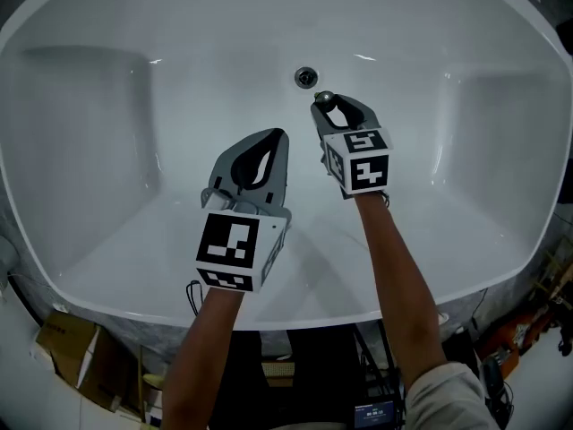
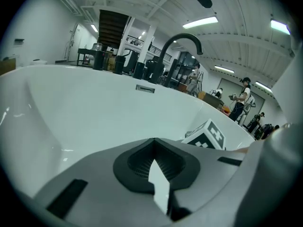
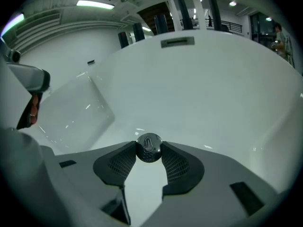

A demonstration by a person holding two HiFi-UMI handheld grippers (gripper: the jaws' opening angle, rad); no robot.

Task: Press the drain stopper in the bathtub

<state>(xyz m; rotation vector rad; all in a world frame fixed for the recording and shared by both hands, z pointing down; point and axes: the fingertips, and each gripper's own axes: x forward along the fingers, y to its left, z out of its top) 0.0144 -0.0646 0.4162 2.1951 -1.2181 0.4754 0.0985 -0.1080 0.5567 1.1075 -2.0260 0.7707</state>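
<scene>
My right gripper (image 1: 326,103) pinches the small round shiny metal drain stopper (image 3: 149,148) between its two dark pads, just beside the round metal drain hole (image 1: 306,77) low in the big white bathtub (image 1: 269,317). The stopper has a small mark on top, but I cannot read it. My left gripper (image 1: 269,146) has its fingers pressed together with nothing in them, over the middle of the tub. The smooth tub walls stand well away on both sides.
</scene>
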